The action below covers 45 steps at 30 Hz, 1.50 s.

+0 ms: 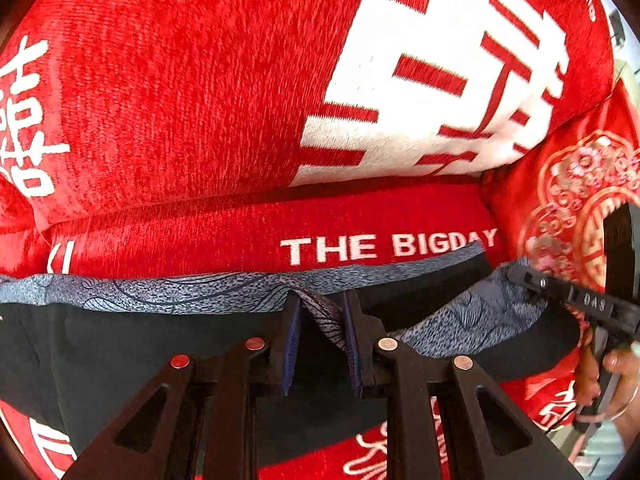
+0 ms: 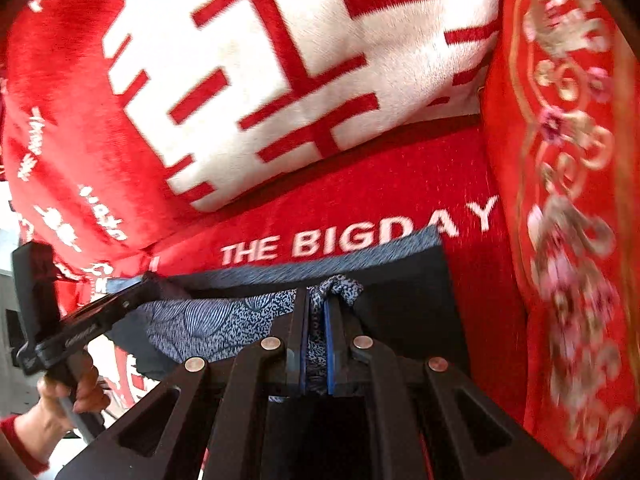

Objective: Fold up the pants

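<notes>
We are carrying a fold of the pants (image 1: pixel 132 360) across a red bed cover (image 1: pixel 180 92) printed with white lettering, and both grippers are clenching the blue patterned waistband (image 1: pixel 192 292). In the left wrist view the left gripper (image 1: pixel 320 344) is pinching a raised ridge of that band between its blue-padded fingers (image 1: pixel 290 344); in the right wrist view the right gripper (image 2: pixel 316 336) is closing tightly on a bunched knot of the same band. Each tool is appearing at the edge of the other's view, held by a hand (image 2: pixel 76 392), so the two grips are standing apart along one edge.

We are judging that the step is done well by keeping both grips level and the band taut between them, so the dark cloth is trailing flat and is not dragging a crease. The edge should be landing square on the layer beneath.

The dark body of the pants is lying directly below and behind both pairs of fingers, spread on the cover just short of the lettering, with a red patterned cushion (image 2: pixel 568 200) to the right
</notes>
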### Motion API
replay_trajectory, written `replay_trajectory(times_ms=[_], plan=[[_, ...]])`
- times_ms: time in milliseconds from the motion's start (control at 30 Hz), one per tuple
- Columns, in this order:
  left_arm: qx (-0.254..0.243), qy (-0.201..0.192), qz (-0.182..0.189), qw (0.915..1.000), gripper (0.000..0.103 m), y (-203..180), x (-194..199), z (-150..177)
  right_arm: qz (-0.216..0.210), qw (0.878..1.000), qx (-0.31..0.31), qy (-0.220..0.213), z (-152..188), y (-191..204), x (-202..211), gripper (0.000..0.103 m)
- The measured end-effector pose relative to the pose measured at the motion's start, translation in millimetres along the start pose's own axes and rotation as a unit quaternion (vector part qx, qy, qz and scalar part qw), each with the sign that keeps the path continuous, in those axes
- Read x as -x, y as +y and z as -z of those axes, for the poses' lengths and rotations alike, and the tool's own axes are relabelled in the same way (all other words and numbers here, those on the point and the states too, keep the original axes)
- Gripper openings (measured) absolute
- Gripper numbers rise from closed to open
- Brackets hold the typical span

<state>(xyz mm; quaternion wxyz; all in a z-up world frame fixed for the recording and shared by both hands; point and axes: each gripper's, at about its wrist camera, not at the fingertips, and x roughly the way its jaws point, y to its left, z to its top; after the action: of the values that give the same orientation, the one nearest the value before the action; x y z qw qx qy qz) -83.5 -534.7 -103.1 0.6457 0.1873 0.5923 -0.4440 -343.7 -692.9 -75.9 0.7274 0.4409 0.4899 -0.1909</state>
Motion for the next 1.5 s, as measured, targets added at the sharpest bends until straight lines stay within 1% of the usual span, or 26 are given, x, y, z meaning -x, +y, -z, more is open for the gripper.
replay_trajectory(times_ms=[133,167,200,233,267,333,400,500,567,633,700,733,767,800,867,900,933,967,1000,1033,1100,1167,1233,1300,1400,1500], plan=[[0.001,0.009,-0.023,0.9997,0.023,1,-9,-1,0.017,1.0,-0.012,0.012,-7,-11,-13,0.01],[0.004,0.008,-0.025,0.9997,0.024,3,-8,-1,0.018,1.0,-0.017,0.01,-7,-12,-11,0.02],[0.006,0.006,-0.031,0.9995,0.029,5,-5,-1,0.021,1.0,-0.018,0.002,-6,-11,-5,0.031],[0.008,0.003,-0.046,0.9989,0.051,7,0,0,0.023,1.0,-0.015,-0.006,-6,-10,0,0.06],[0.011,-0.007,-0.061,0.998,0.075,11,7,1,0.015,1.0,-0.007,-0.018,-5,-6,8,0.071],[0.013,-0.03,-0.073,0.9968,0.077,19,23,5,0.044,0.998,0.016,-0.039,-3,1,22,0.072],[0.007,-0.022,-0.087,0.9959,0.077,24,27,8,0.071,0.995,0.04,-0.049,1,6,31,0.072],[0.004,0.005,-0.116,0.9933,0.077,32,15,17,0.108,0.993,0.039,-0.034,10,0,29,0.072],[0.0,0.024,-0.133,0.9908,0.077,36,0,26,0.135,0.99,0.023,-0.017,11,-13,18,0.063],[-0.001,0.037,-0.149,0.9882,0.077,39,-14,36,0.13,0.992,-0.003,-0.006,8,-27,8,0.059],[0.004,0.049,-0.151,0.9873,0.077,44,-25,45,0.129,0.991,-0.018,0.011,8,-39,-4,0.047],[0.006,0.057,-0.152,0.9867,0.077,45,-30,50,0.14,0.99,-0.021,0.03,9,-45,-13,0.037],[0.01,0.071,-0.159,0.9848,0.077,48,-36,57,0.158,0.986,-0.026,0.044,12,-51,-18,0.036],[0.016,0.079,-0.161,0.9837,0.077,51,-38,61,0.166,0.985,-0.032,0.045,16,-54,-16,0.036],[0.038,0.075,-0.151,0.985,0.077,62,-28,71,0.168,0.985,-0.022,0.023,23,-47,-2,0.037],[0.048,0.071,-0.149,0.9851,0.077,68,-21,75,0.162,0.987,-0.016,0.012,27,-42,6,0.037],[0.06,0.067,-0.148,0.9849,0.077,76,-13,78,0.139,0.99,-0.012,0.002,33,-35,14,0.041],[0.076,0.065,-0.147,0.9841,0.077,87,-5,83,0.113,0.993,-0.014,-0.006,40,-28,21,0.05],[0.094,0.064,-0.146,0.9827,0.077,100,4,87,0.085,0.996,-0.018,-0.01,46,-20,25,0.052],[0.104,0.064,-0.147,0.9816,0.077,109,8,90,0.064,0.998,-0.021,-0.008,51,-14,25,0.053],[0.124,0.067,-0.157,0.9775,0.077,131,18,98,-0.009,0.999,-0.042,0.016,63,4,13,0.053],[0.139,0.065,-0.169,0.9736,0.077,153,28,105,-0.074,0.994,-0.067,0.042,78,24,-9,0.053],[0.149,0.061,-0.173,0.9717,0.077,171,37,111,-0.119,0.988,-0.075,0.066,94,55,-35,0.053],[0.154,0.058,-0.178,0.9702,0.077,192,44,117,-0.138,0.984,-0.064,0.089,107,88,-58,0.053],[0.156,0.057,-0.188,0.968,0.077,210,50,123,-0.181,0.974,-0.067,0.116,123,135,-90,0.053],[0.168,0.056,-0.177,0.9682,0.077,234,60,132,-0.216,0.963,-0.084,0.138,139,167,-131,0.053]])
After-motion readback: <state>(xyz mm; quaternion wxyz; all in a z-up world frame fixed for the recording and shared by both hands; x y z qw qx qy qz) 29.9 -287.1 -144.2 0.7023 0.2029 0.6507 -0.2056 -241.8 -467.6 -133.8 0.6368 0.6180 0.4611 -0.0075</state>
